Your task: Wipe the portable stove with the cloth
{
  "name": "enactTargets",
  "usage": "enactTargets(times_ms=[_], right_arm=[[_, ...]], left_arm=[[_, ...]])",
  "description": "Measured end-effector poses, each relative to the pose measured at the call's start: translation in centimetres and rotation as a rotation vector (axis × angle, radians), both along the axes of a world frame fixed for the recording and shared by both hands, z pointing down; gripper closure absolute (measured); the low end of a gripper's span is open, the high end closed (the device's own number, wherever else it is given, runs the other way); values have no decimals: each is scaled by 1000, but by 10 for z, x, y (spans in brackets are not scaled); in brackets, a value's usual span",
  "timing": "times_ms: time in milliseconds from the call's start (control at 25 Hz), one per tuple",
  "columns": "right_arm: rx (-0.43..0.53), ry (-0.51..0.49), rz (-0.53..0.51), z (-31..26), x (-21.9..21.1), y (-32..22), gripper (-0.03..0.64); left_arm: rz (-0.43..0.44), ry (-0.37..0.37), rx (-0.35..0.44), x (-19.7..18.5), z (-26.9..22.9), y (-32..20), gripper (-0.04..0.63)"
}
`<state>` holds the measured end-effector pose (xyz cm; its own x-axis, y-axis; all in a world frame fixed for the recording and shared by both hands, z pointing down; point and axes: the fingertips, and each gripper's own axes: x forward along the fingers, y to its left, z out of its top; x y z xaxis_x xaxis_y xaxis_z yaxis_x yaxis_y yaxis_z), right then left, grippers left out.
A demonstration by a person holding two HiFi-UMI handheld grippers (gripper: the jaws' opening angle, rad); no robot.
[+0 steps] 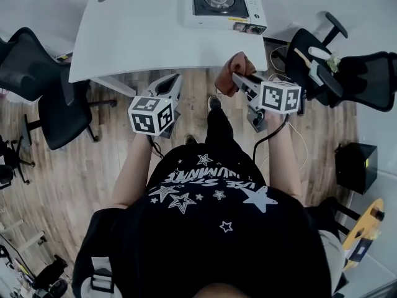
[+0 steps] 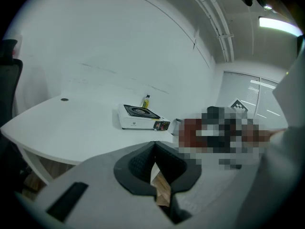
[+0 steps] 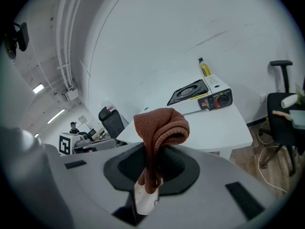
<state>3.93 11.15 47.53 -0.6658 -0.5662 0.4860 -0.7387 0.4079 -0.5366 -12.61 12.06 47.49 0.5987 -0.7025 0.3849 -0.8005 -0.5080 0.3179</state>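
Note:
The white portable stove (image 1: 222, 5) with a black burner top sits at the far right end of the white table (image 1: 142, 36); it also shows in the left gripper view (image 2: 140, 117) and in the right gripper view (image 3: 202, 95). My right gripper (image 1: 238, 78) is shut on a folded brown cloth (image 1: 233, 72), which sticks up between the jaws (image 3: 159, 137). It hovers at the table's near edge, short of the stove. My left gripper (image 1: 172, 84) is shut and holds nothing, also at the near edge.
A yellow bottle (image 3: 204, 68) stands behind the stove. Black office chairs stand left (image 1: 43, 85) and right (image 1: 347, 67) of the table. A black box (image 1: 356, 166) sits on the wooden floor at right. A cable (image 1: 273, 135) trails from the right gripper.

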Motion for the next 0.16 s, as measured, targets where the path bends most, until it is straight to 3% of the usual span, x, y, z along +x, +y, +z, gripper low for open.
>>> enactTargets(times_ms=[160], right_arm=[[-25, 0, 9, 10, 3, 13, 554]], left_arm=[[6, 3, -13, 4, 4, 10, 588]])
